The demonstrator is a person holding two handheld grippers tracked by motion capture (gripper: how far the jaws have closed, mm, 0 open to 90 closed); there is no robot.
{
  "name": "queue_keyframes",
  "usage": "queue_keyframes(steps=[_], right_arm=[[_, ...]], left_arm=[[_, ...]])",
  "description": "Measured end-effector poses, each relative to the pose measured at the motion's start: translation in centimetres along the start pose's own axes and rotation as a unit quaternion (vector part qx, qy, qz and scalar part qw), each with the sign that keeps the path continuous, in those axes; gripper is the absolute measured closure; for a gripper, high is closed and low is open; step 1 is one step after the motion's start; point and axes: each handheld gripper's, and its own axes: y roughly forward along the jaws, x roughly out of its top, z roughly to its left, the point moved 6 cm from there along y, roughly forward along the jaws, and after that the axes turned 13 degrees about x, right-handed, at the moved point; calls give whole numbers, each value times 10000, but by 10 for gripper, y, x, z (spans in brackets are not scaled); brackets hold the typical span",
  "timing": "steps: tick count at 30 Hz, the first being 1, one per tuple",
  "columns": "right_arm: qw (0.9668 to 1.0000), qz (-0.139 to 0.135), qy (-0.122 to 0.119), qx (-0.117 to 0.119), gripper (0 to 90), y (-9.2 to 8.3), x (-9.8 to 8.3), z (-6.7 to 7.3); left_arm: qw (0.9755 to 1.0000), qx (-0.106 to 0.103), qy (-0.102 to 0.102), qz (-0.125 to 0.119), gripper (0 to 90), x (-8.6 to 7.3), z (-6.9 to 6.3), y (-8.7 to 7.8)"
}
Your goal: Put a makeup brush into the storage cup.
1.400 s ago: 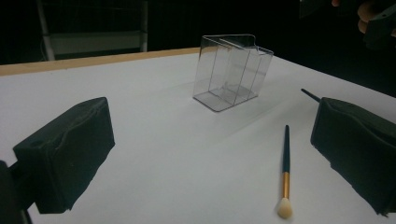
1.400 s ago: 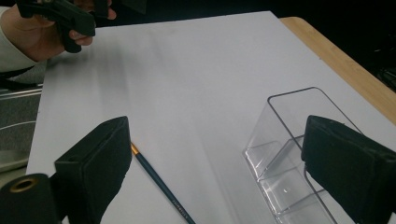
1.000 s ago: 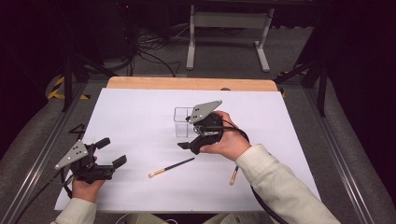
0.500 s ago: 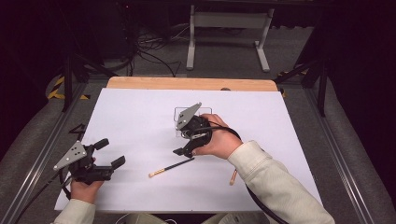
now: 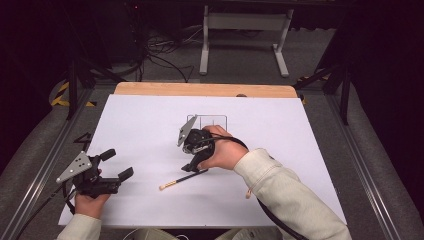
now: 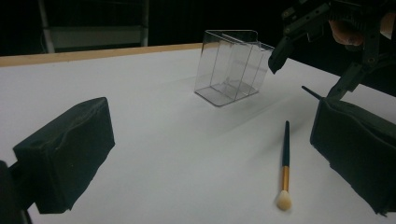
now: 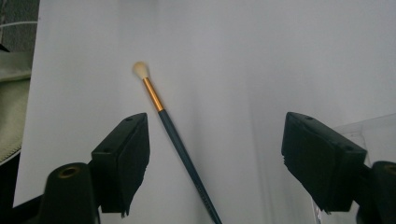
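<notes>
A slim brush (image 5: 177, 181) with a dark handle, gold ferrule and pale tip lies on the white table, tip toward the person. My right gripper (image 5: 194, 167) hovers over its handle end. In the right gripper view the handle (image 7: 173, 128) runs between the jaws of the right gripper (image 7: 215, 158), nearer the left one. The jaws have just been closing, stand apart and touch nothing. A clear divided box (image 5: 212, 121) stands just beyond. My left gripper (image 5: 117, 164) rests open at the near left, with nothing between its fingers. The left gripper view has the brush (image 6: 285, 158) and the box (image 6: 231, 67).
The white table top (image 5: 300, 150) ends in a wooden strip (image 5: 200, 90) at the far side. A metal stand (image 5: 240, 30) and loose cables lie on the floor beyond. Grey rails run along both sides of the table.
My right gripper has moved left and down, from in front of the clear box to over the brush handle, and its jaws have narrowed. The left gripper has stayed put.
</notes>
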Motion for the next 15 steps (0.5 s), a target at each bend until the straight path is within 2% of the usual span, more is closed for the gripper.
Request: queue_keyframes(steps=[7, 9, 15], right_arm=[[9992, 302, -63, 235, 293, 14, 0, 0], [9986, 457, -70, 260, 308, 18, -1, 1], [9979, 579, -157, 245, 333, 26, -1, -2]], left_arm=[[10000, 12, 23, -7, 3, 0, 0, 0], [10000, 17, 26, -7, 3, 0, 0, 0], [10000, 18, 24, -18, 3, 0, 0, -1]])
